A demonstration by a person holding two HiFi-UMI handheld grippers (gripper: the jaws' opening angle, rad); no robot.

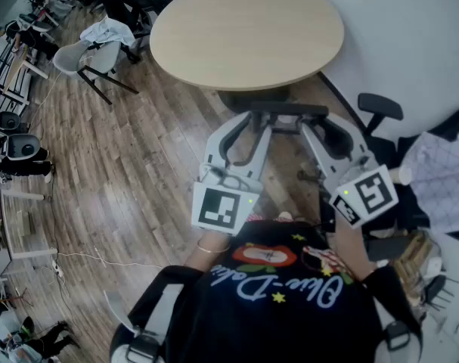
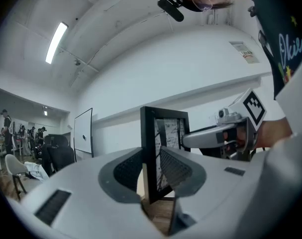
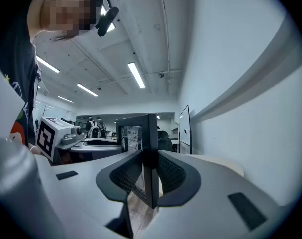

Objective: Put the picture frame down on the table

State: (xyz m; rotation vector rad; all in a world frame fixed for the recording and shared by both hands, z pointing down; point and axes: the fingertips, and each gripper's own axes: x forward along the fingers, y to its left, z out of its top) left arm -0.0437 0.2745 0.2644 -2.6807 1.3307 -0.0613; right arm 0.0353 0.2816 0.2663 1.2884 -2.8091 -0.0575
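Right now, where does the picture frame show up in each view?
Head view: picture frame, edge-on, centre, just under the round table.
Left gripper view: centre, upright, gripped by the left claw.
Right gripper view: centre, edge-on, gripped by the right claw.
Shared landmark: the person's dark shirt.

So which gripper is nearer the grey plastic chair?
Left. The left gripper grips the black picture frame on the side toward the grey plastic chair; the right gripper grips its far edge, farther away.
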